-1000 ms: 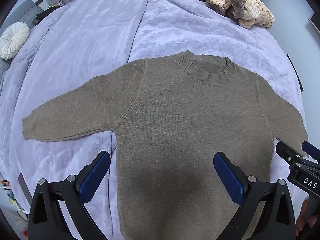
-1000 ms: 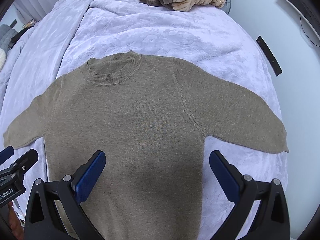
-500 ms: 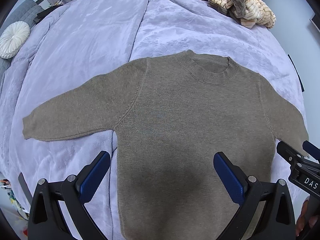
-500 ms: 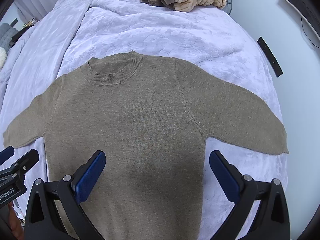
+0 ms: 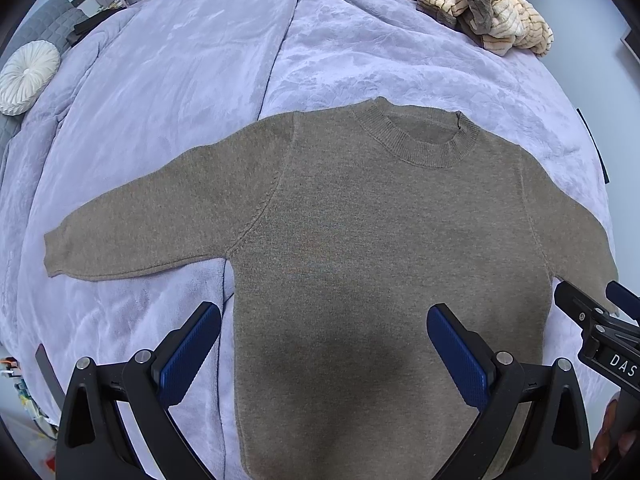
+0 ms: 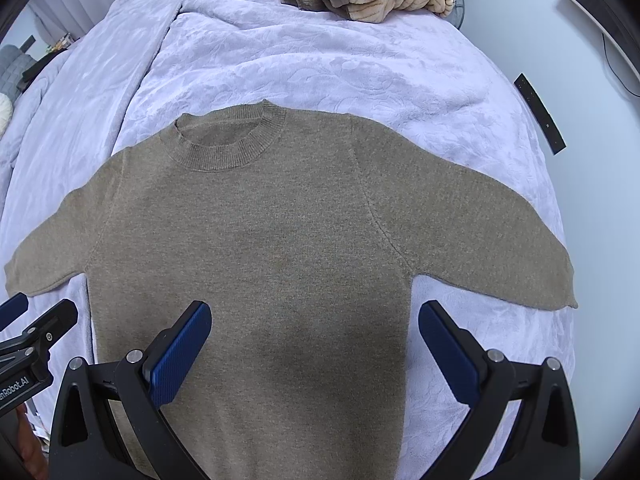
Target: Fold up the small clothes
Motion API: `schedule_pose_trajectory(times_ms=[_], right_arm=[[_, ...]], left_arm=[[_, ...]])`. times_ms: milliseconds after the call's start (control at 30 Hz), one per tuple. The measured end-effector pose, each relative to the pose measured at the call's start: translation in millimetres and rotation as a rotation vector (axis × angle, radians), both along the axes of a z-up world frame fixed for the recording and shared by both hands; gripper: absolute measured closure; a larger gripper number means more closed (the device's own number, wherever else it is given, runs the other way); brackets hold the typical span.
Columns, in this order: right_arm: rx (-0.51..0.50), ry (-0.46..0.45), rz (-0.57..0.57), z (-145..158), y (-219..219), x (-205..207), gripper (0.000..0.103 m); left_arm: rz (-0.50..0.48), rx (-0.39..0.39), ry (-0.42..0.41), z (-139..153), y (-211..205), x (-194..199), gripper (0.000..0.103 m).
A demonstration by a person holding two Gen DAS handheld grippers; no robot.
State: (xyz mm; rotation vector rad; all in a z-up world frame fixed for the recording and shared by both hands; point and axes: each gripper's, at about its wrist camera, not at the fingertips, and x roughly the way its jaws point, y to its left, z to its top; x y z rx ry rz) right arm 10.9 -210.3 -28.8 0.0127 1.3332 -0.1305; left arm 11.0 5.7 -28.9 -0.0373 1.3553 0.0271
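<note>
Barely drifting since a second ago, both tools, left tool (image 5: 324, 344) and right tool (image 6: 314, 340), are hovering wide open over the flat sweater (image 5: 360, 260), sleeve fold looking next.

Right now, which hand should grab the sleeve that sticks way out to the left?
Probably the left. The left gripper is open above the sweater, and that sleeve lies flat on the blanket on its side. The right gripper, also open, hovers nearer the other sleeve.
</note>
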Motion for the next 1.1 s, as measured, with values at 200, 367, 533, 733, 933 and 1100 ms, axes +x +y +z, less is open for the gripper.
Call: schedule_pose_trajectory(times_ms=[200,367,533,733,933,1100], right_arm=[[-0.001,0.003,0.001,-3,1,0,0.0],[-0.001,0.012,0.003,-8,1,0,0.0],[-0.005,0.017,0.004,-8,2,1,0.0],[0.0,0.011,0.011,-9,1,1,0.0],[0.023,0.004,0.02,-11,-4,2,0.0],[0.055,0.0,0.033,-14,-11,1,0.0]], left_arm=[[0.008,0.0,0.009,-4,1,1,0.0],[0.016,0.001,0.018,-7,3,2,0.0],[0.023,0.004,0.023,-7,5,1,0.0],[0.036,0.022,0.015,-5,5,-3,0.0],[0.067,0.037,-0.007,1,3,-7,0.0],[0.116,0.038,-0.022,8,2,-12,0.0]])
